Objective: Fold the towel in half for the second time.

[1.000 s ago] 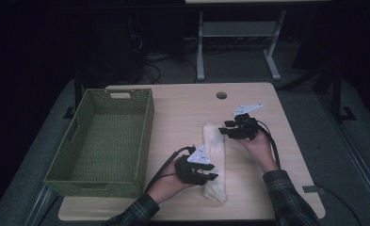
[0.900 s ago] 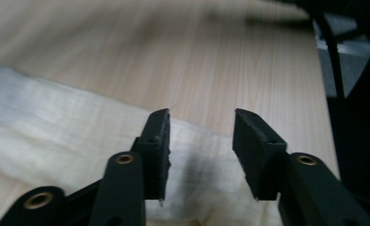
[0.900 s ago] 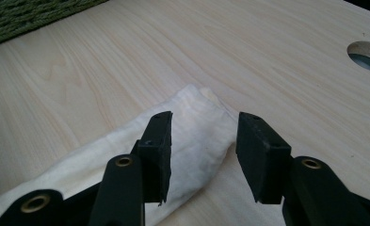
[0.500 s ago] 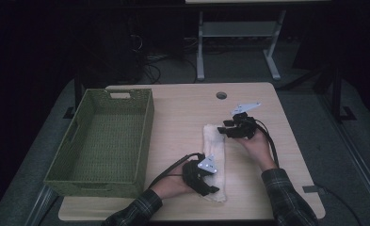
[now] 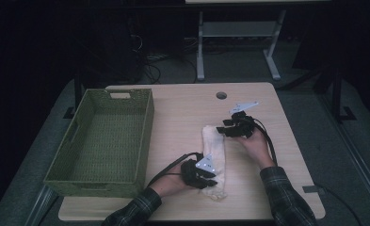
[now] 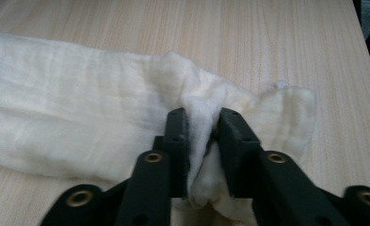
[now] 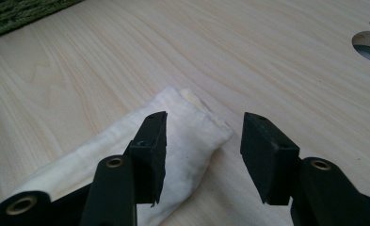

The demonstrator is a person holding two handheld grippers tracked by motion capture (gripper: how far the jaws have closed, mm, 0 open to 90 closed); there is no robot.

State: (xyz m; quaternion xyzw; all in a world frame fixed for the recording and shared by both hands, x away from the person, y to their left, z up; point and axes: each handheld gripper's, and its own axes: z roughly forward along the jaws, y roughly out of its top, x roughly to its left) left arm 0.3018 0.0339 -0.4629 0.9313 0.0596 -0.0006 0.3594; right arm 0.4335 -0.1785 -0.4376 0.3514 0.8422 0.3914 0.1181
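Left gripper (image 6: 202, 136) fingers had just closed, pinching the folded cloth (image 5: 214, 153); right gripper (image 7: 204, 146) fingers stood apart over its far end, ungrasped; basket (image 5: 145, 141) unfilled

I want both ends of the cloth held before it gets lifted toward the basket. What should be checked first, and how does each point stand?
1. Left gripper clamped on the cloth: ok, a fold is pinched between its pads; the jaws have just been closing.
2. Right gripper gripping the far end: not ok, jaws open, the cloth corner lies between them.
3. Cloth lying flat: not ok, bunched at the near end.
4. Basket empty: ok.
5. Table between cloth and basket unobstructed: ok.
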